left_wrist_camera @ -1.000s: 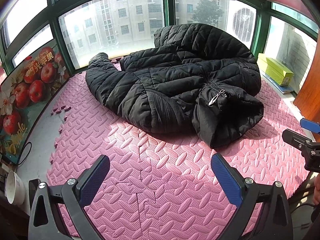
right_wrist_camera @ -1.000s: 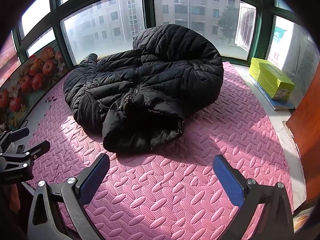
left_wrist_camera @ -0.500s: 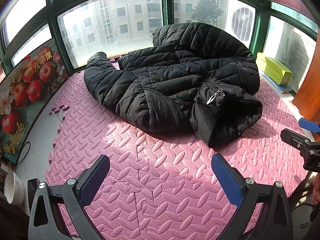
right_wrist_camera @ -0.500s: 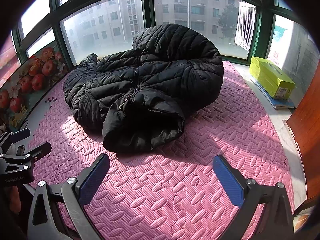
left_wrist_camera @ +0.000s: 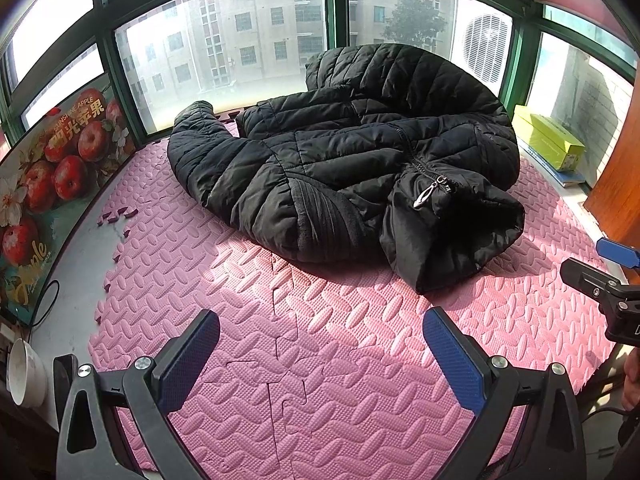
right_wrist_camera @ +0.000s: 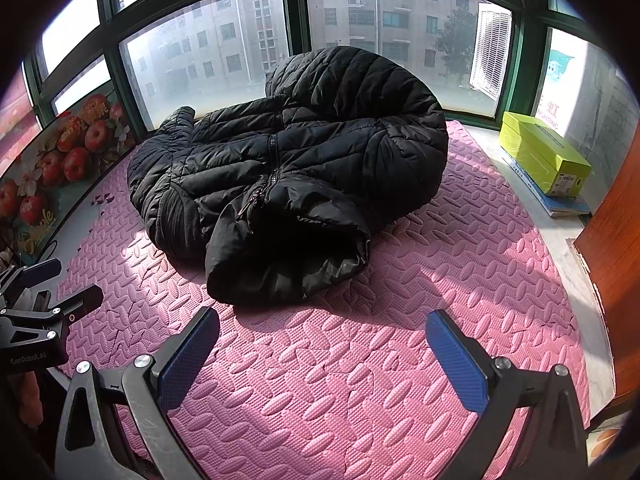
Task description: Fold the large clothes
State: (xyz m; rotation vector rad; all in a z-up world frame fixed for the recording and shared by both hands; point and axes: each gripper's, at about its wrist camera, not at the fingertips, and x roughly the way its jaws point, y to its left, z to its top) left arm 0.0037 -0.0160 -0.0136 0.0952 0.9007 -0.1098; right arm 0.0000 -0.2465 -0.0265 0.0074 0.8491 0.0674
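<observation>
Jacket [left_wrist_camera: 352, 160], one, black quilted puffer, lies crumpled on the pink foam mat [left_wrist_camera: 320, 360], centre to upper-centre of both frames, unfolded. Long axis in the left wrist view runs from upper left to lower right: sleeve [left_wrist_camera: 196, 136] curls out toward the upper left by the window, collar end [left_wrist_camera: 452, 240] bunched and pointing lower right toward the camera. Zipper [left_wrist_camera: 428, 192] is closed, and its silver pull shows near the collar. Hem end is heaped up at the back against the glass. Ribbed side panel [left_wrist_camera: 324, 220] shows under the near sleeve. Only one sleeve is clearly seen; the other cannot be told apart in the bulk.

Left to right in the left wrist view: one apple poster [left_wrist_camera: 48, 184] at left edge, one white cup [left_wrist_camera: 24, 376] lower left, the jacket in the centre, one yellow-green box [left_wrist_camera: 548, 140] on the sill at right.

Left gripper [left_wrist_camera: 320, 344], bottom of its frame, jaws wide apart, holding nothing, over bare mat well short of the jacket. Right gripper [right_wrist_camera: 322, 344], same: jaws spread wide, empty, above the mat near the collar end [right_wrist_camera: 288, 264]. Each gripper shows at the edge of the other's view: right one [left_wrist_camera: 600, 276] at right edge, left one [right_wrist_camera: 40, 296] at left edge. Two grippers total, blue pads [right_wrist_camera: 188, 356] on each.
</observation>
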